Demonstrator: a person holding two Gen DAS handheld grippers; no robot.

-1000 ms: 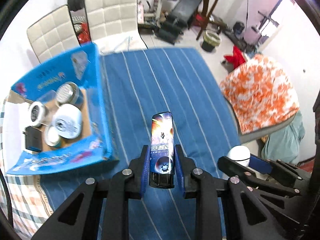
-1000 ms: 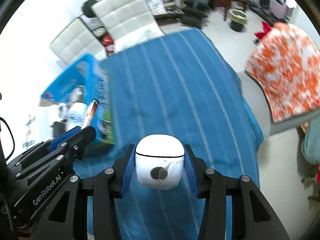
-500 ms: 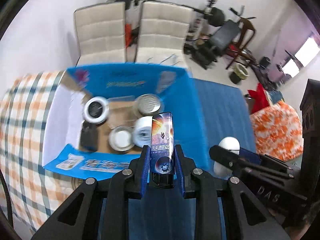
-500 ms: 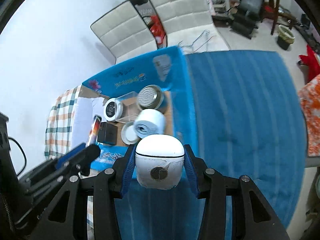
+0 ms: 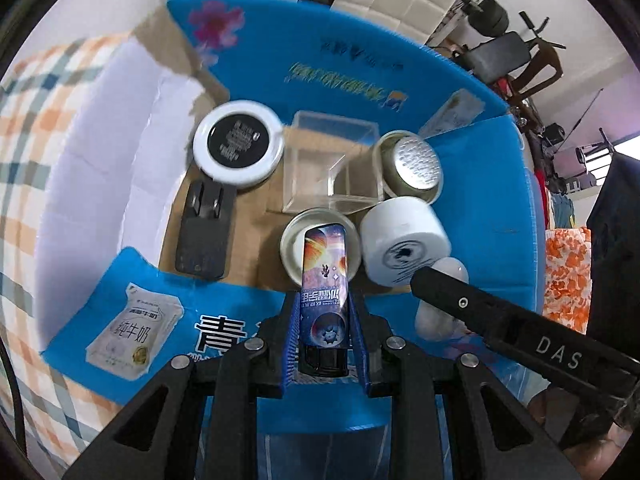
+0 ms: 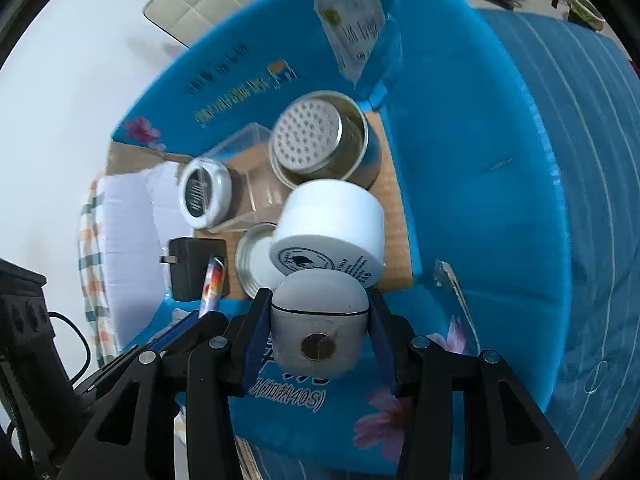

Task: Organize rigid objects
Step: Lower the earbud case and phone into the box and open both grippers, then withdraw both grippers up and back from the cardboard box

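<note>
My left gripper [image 5: 323, 316] is shut on a slim lighter [image 5: 325, 276] printed with planets, held over the near edge of the open blue cardboard box [image 5: 360, 80]. My right gripper [image 6: 318, 320] is shut on a white earbud case [image 6: 320, 320], also over the box's near edge [image 6: 480, 184]. The case shows in the left wrist view [image 5: 440, 304] to the right of the lighter. The lighter shows in the right wrist view [image 6: 214, 284] at the left.
Inside the box lie a white jar [image 5: 404, 240], a metal tin [image 5: 414, 168], a clear plastic box [image 5: 332, 172], a round black-and-white tin [image 5: 238, 144], a black charger [image 5: 204, 236] and a flat lid [image 5: 316, 232]. The box sits on a checked cloth [image 5: 36, 120] and a blue striped cloth [image 6: 592, 160].
Both grippers moved left from over the blue striped cloth and closer to the box, now hovering low over its near edge with their objects still held.
</note>
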